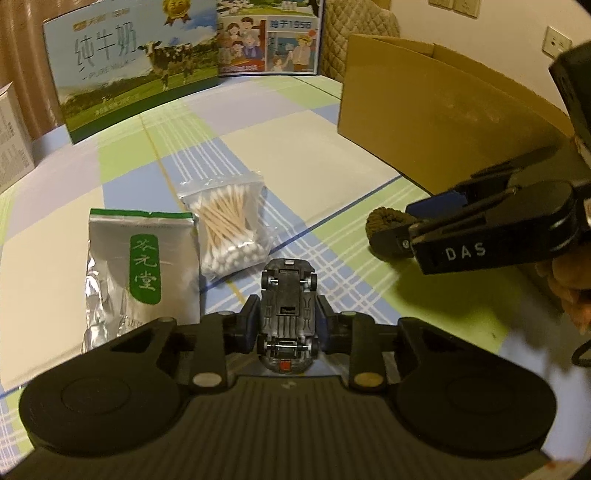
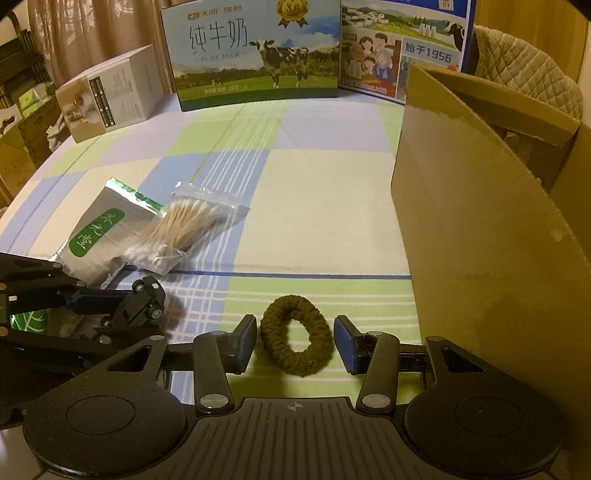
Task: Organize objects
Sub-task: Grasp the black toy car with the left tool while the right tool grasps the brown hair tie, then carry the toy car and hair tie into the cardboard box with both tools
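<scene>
Black toy car (image 1: 287, 314), belly-up, is clamped in the left gripper (image 1: 287, 317) jaws, just near of the cotton-swab bag (image 1: 231, 229) w/ the foil pouch (image 1: 142, 266) at left. Right gripper (image 2: 295, 341) jaws stand part-open, straddling the brown scrunchie (image 2: 295, 338) on the checked tabletop (image 2: 314, 192) w/o touching it; cardboard box (image 2: 480, 229) at right.

Brown curtain (image 2: 92, 33) behind, pale wall with sockets (image 1: 556, 40), quilted chair back (image 2: 524, 66), warm dim light
</scene>
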The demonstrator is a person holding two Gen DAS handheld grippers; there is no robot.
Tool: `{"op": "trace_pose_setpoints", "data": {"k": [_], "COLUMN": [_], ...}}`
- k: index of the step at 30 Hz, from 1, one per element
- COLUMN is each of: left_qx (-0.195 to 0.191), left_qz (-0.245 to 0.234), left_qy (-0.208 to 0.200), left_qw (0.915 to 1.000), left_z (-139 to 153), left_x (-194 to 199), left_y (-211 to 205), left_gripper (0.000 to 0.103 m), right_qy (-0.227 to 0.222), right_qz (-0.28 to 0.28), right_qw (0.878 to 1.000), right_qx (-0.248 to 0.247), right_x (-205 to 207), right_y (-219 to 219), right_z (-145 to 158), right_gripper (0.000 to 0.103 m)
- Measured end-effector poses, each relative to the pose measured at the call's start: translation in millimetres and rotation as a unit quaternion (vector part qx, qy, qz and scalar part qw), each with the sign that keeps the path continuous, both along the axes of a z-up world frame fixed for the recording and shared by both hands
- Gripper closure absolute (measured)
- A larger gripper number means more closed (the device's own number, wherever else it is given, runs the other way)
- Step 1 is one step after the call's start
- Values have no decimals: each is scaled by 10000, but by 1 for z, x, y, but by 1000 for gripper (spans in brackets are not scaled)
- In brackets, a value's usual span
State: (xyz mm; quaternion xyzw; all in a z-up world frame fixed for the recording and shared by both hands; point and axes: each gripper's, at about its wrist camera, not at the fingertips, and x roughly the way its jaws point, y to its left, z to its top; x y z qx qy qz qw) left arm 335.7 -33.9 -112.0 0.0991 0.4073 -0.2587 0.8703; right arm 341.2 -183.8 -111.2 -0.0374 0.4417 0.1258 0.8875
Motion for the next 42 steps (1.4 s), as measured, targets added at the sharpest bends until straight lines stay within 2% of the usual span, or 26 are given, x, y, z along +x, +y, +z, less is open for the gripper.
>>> {"op": "trace_pose_setpoints", "data": {"k": [5, 7, 10, 21, 26, 33, 42], "left_qx": [-186, -215, -211, -456, -609, -982, -986], "left_qz": [341, 428, 513, 1061, 1347, 1871, 2113], "left_qy": [143, 169, 179, 89, 80, 136, -98], "left_qw": [9991, 9987, 9983, 9933, 9890, 9773, 9724], "left_z": [2, 3, 4, 33, 53, 87, 133], "left_x": [1, 0, -2, -27, -62, -122, -195], "left_y": [7, 8, 8, 16, 17, 22, 21], "left_gripper": [77, 77, 77, 77, 77, 77, 77], "right_qy": [-11, -16, -56, -300, -281, -422, -735], "right_qz": [4, -11, -42, -86, -90, -174, -135], "right_qw": [10000, 10000, 10000, 9989, 9984, 9961, 9928], "right_qx": [-11, -14, 38, 340, 475, 750, 932], "right_x": [-1, -1, -4, -38, -73, -135, -201], "right_y": [-1, 0, -1, -1, -1, -13, -27], "right_z": [-1, 0, 3, 30, 47, 88, 135], "right_gripper": [60, 81, 87, 87, 87, 87, 87]}}
